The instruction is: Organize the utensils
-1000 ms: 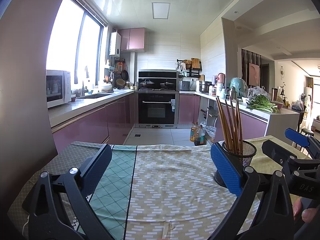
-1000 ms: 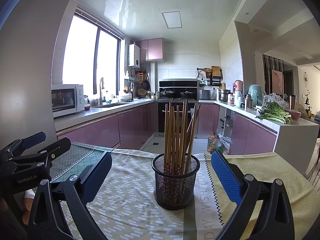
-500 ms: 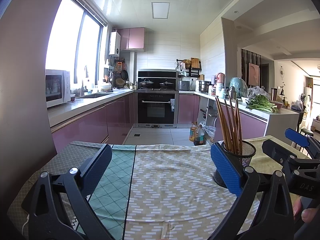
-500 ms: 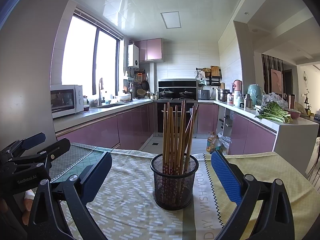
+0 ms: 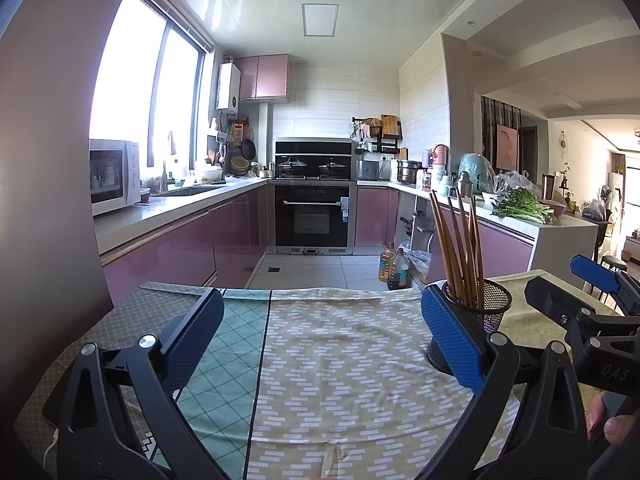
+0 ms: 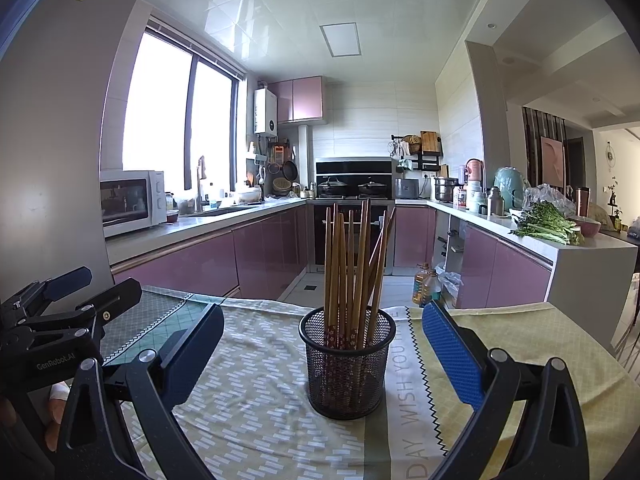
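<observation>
The right gripper [image 6: 322, 350] is spread wide, fingers apart on either side of a mesh cup [image 6: 347, 364] of upright chopsticks [image 6: 350, 264] mid-table [image 6: 540, 344]. The left gripper [image 6: 60, 296] hovers at the table's left edge.

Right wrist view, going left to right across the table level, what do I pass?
Left hand-held gripper → green checked cloth → mesh cup holding chopsticks → yellow cloth.

Wooden chopsticks [image 6: 347, 268] upright (slightly splayed) in black mesh holder [image 6: 347, 364] on tablecloth
</observation>
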`<state>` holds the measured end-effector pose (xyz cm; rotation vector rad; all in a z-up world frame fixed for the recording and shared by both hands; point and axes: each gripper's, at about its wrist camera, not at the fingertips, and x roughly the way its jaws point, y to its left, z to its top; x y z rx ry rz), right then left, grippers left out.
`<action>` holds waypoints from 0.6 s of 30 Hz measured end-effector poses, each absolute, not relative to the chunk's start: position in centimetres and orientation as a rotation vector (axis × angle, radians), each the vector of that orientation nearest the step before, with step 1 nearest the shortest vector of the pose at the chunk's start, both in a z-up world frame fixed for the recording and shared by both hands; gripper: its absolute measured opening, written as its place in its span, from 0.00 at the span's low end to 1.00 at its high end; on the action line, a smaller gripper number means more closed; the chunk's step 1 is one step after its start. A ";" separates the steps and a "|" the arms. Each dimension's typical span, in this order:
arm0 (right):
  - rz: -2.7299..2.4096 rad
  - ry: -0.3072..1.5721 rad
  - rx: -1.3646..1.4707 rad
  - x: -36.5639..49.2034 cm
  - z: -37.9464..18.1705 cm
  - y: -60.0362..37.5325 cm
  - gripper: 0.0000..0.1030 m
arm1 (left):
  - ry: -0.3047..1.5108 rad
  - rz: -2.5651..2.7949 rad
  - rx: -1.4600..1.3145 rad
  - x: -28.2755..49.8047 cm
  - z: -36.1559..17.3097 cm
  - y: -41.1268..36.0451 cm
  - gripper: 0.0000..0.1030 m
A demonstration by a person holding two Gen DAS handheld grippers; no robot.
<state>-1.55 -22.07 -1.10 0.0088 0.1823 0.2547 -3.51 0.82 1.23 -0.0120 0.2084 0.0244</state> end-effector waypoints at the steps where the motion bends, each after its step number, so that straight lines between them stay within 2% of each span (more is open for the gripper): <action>1: 0.254 0.182 0.008 -1.5 -1.1 -22.1 0.93 | 0.208 0.025 -0.012 -3.5 1.3 0.8 0.94; 18: 0.251 0.185 0.011 -1.4 -1.0 -22.0 0.93 | 0.210 0.024 -0.012 -3.4 1.3 0.7 0.94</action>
